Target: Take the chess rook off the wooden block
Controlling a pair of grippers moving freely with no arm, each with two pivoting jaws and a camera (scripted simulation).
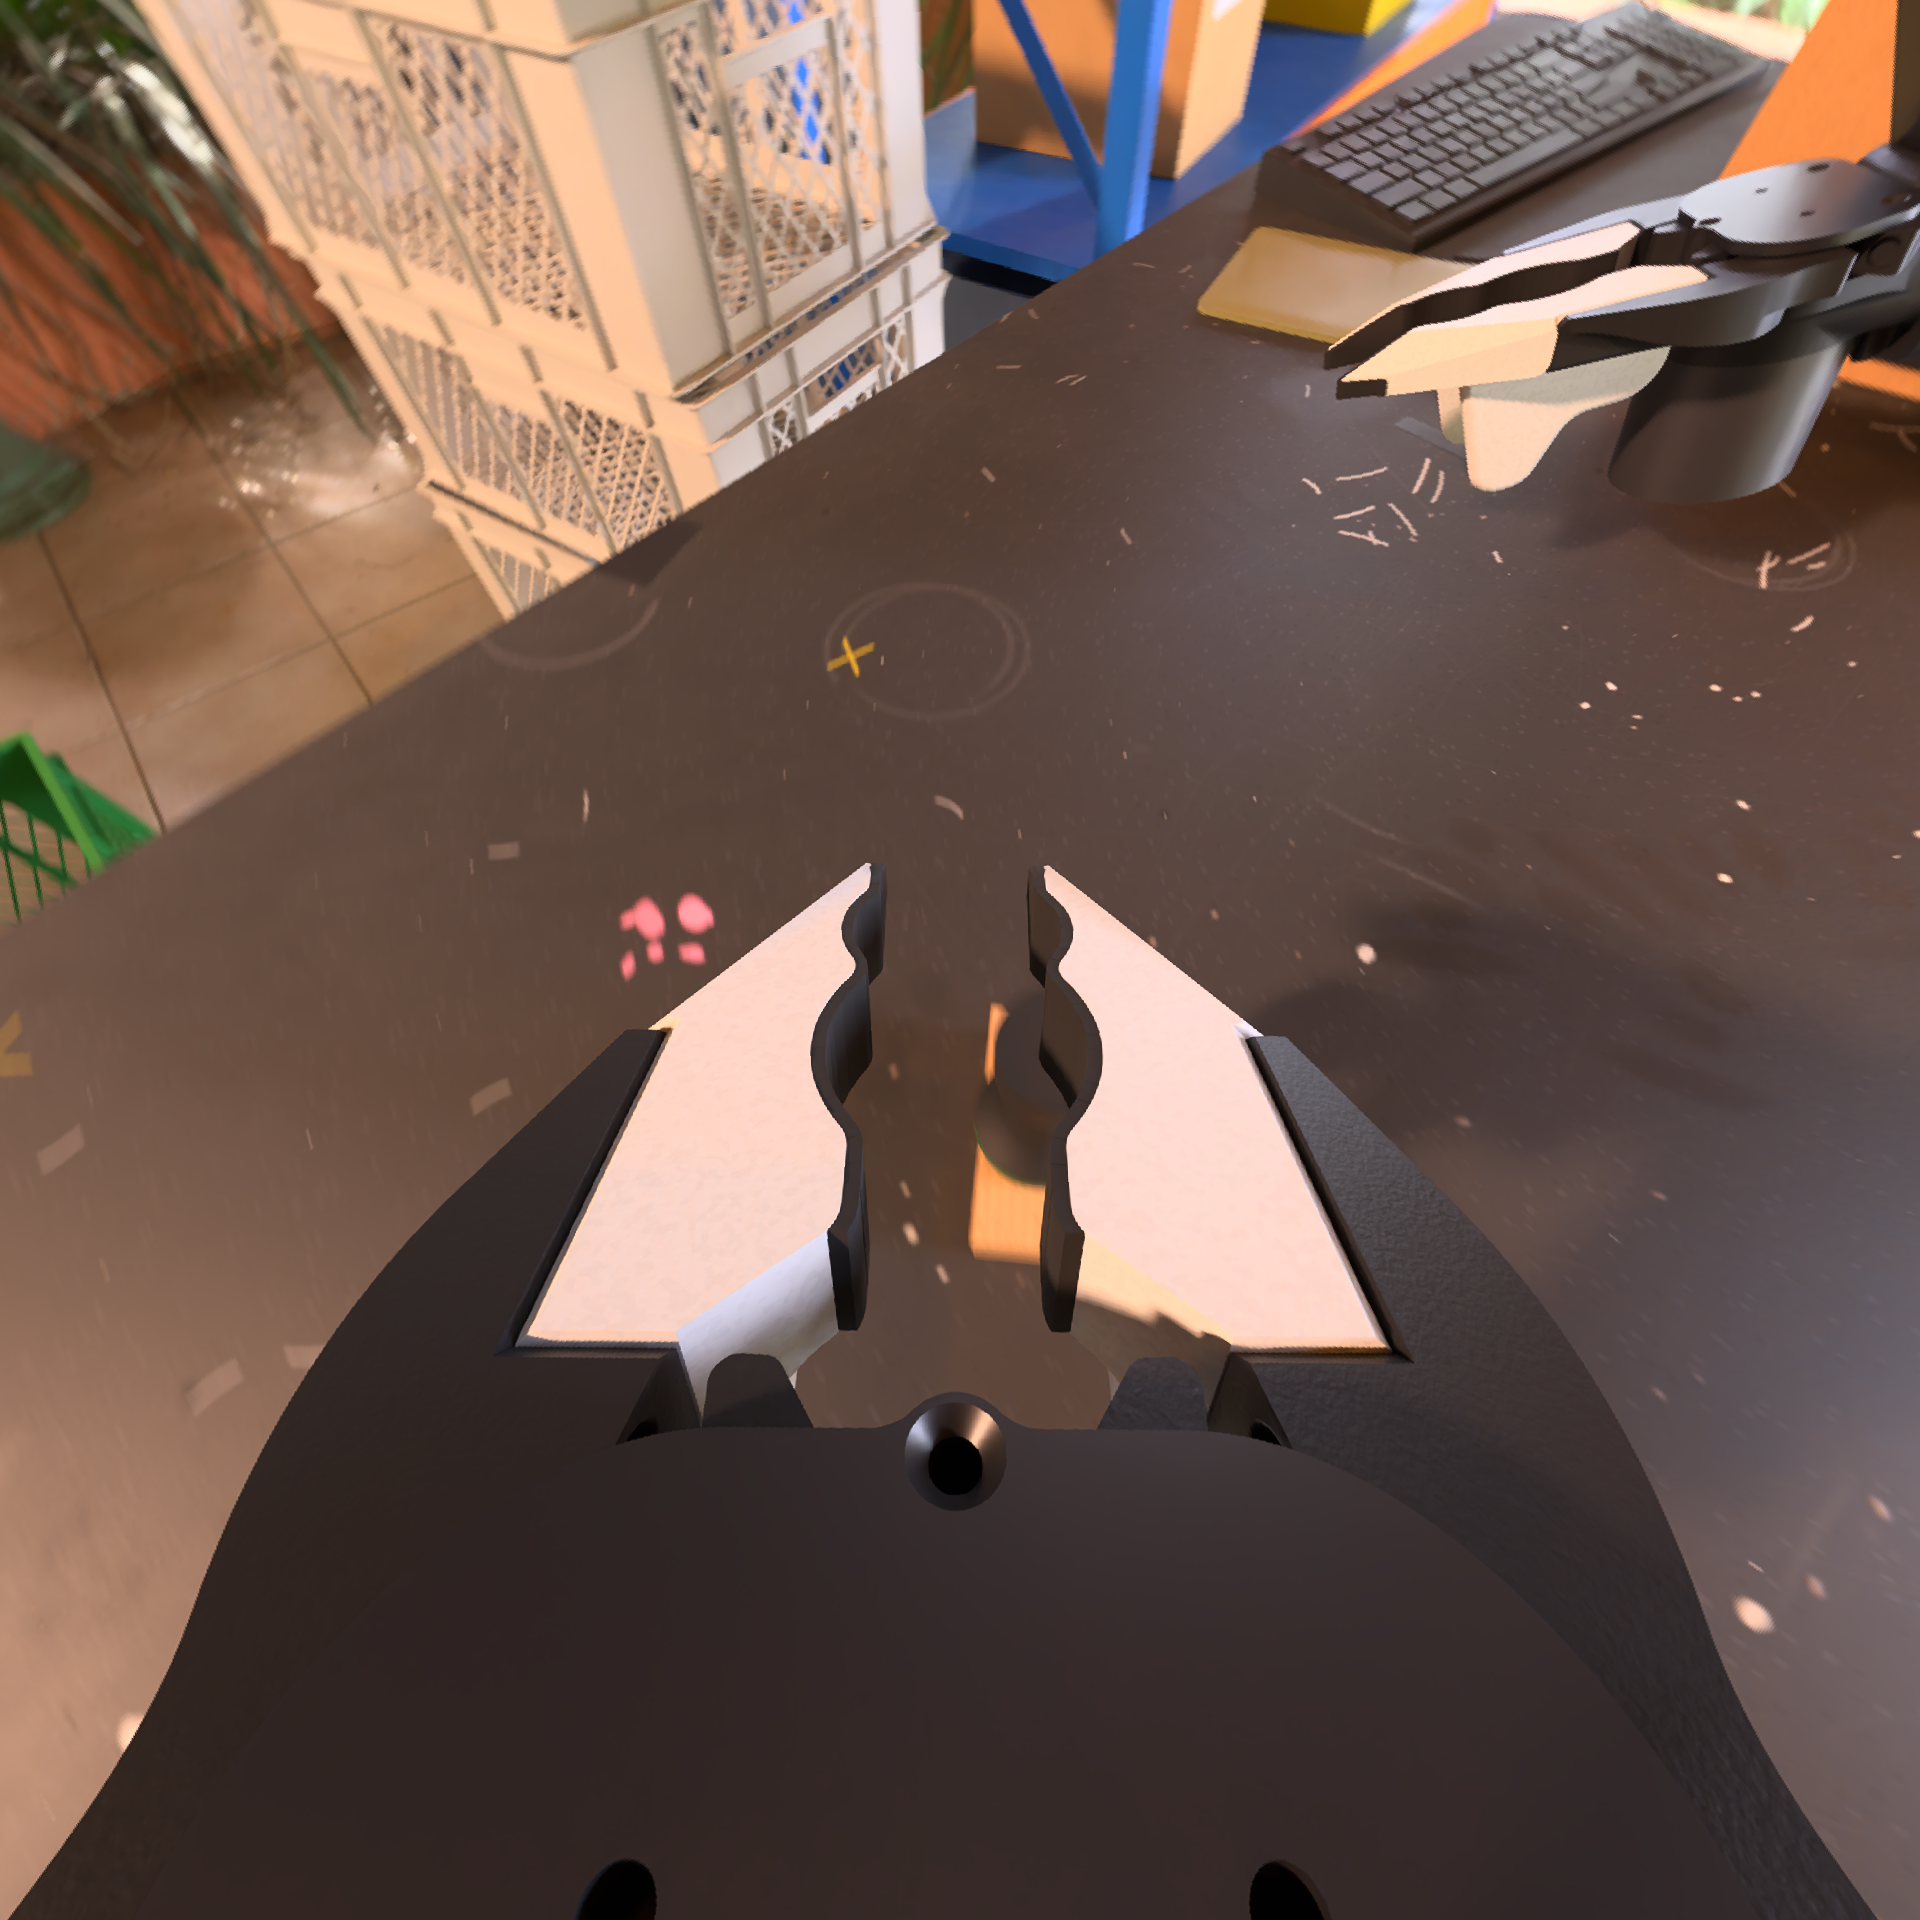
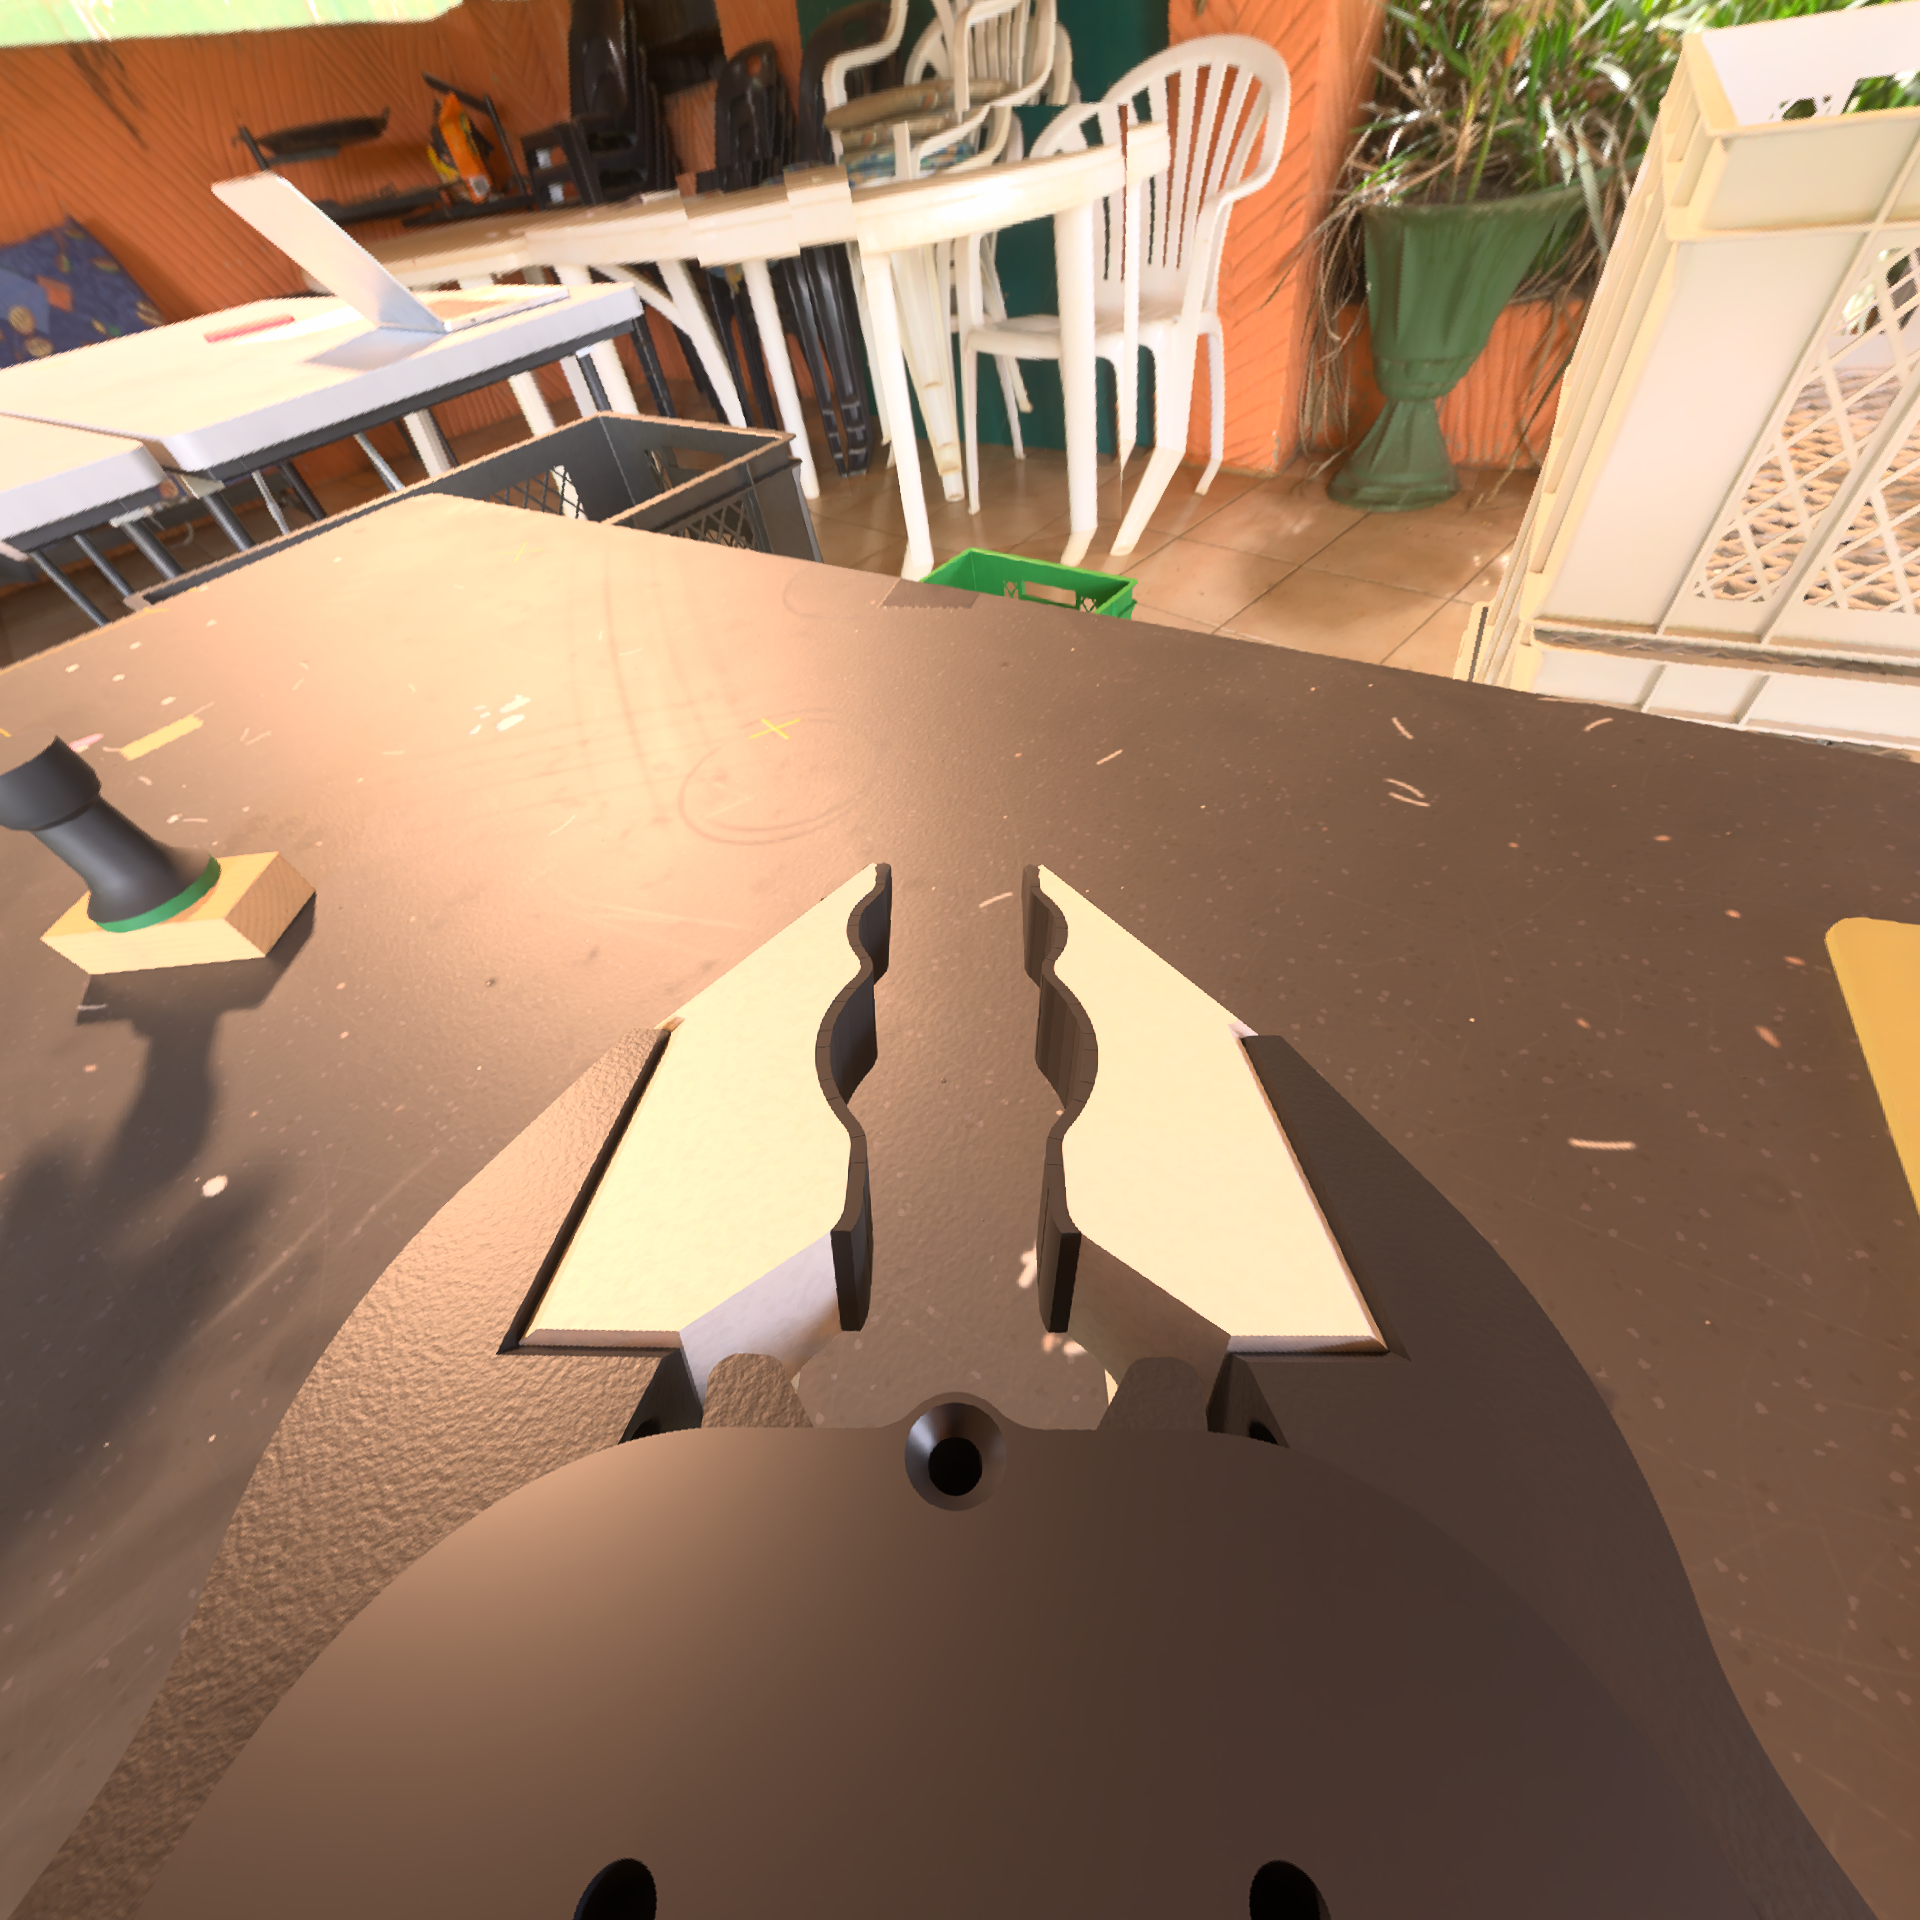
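A dark chess rook [image 2: 88,836] with a green ring at its base stands on a pale wooden block [image 2: 182,920] at the left edge of the right wrist view, leaning in that wide-angle picture, with the block flat on the dark, scuffed counter [image 2: 1039,748]. In the left wrist view the same rook [image 1: 1013,1101] shows only in part, just beneath and beside the right-hand finger of the left claw [image 1: 956,883], with a slice of the block [image 1: 1003,1216] under it. The left claw is parted, its pale fingers spread with bare counter in the gap; whether a finger touches the rook cannot be told. The right claw [image 2: 956,883] is likewise parted and holds nothing, with only counter between its fingers, well apart from the rook. Seen from the left wrist, the right claw [image 1: 1361,374] hangs at the far right above the counter. Just beyond it lies a yellow pad [image 1: 1309,286], and farther off a black keyboard [image 1: 1507,114]. Pink flecks [image 1: 665,930] and a small yellow cross [image 1: 850,657] mark the counter [image 1: 1143,623]. Cream lattice crates [image 1: 582,260] are stacked off the far left edge. In the right wrist view white plastic chairs [image 2: 1132,260] and a green planter [image 2: 1439,343] stand on the tiled floor beyond, with a green crate [image 2: 1029,587] near the counter's far edge.
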